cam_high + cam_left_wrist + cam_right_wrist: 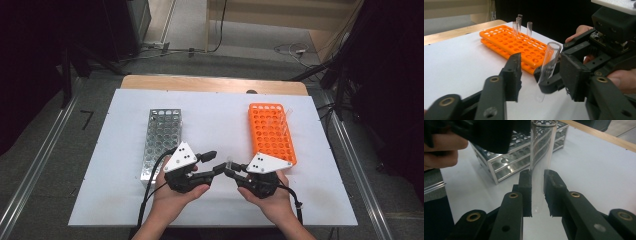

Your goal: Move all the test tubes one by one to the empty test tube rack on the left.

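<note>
A clear test tube [230, 161] stands upright between my two grippers near the table's front middle. My right gripper [537, 173] is shut on the tube [541, 145] low down, pads pressed on both sides. My left gripper [541, 57] reaches in from the left with the tube [550, 60] between its jaws; there is a gap on one side, so the pads do not clamp it. In the high view the left gripper [217, 161] and the right gripper [231, 170] meet tip to tip.
An orange tube rack [271, 132] with three clear tubes [518, 23] at its far end lies right of centre. A metal rack [161, 140] lies to the left. The white mat's [215, 115] middle lies bare between them.
</note>
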`<action>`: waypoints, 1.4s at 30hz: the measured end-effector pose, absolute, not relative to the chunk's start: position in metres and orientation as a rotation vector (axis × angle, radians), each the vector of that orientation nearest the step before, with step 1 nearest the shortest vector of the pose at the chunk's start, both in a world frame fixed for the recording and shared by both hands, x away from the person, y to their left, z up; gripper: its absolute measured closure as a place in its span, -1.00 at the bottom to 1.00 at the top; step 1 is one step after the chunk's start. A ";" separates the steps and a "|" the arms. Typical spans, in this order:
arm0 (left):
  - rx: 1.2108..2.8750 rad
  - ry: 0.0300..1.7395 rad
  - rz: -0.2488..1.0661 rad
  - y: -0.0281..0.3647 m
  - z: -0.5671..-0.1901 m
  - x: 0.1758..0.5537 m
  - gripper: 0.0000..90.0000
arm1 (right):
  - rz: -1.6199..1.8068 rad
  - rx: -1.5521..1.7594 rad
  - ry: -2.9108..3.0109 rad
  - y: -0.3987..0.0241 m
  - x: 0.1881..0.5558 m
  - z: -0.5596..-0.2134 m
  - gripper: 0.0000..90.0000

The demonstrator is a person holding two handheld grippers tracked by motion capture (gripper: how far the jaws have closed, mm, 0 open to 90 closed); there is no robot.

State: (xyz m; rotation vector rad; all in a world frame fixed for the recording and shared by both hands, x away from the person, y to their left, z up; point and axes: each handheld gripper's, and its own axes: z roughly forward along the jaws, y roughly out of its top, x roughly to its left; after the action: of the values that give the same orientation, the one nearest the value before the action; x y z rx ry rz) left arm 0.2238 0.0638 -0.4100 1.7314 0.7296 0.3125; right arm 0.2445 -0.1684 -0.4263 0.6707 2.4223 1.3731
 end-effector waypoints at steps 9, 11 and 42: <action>1.743 0.700 0.294 0.056 -0.411 0.221 0.54 | 1.359 0.616 2.460 -0.155 0.236 -0.428 0.65; 1.753 0.695 0.292 0.056 -0.412 0.221 0.58 | 1.359 0.610 2.467 -0.153 0.235 -0.428 0.65; 1.740 0.782 0.403 0.079 -0.398 0.242 0.70 | 1.511 0.756 2.349 -0.213 0.256 -0.438 -0.99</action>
State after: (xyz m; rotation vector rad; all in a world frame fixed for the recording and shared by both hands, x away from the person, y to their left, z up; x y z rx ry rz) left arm 0.2417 0.0790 -0.3984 1.7397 0.7823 0.4034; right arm 0.2563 -0.2131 -0.4376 0.7556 2.3489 1.5110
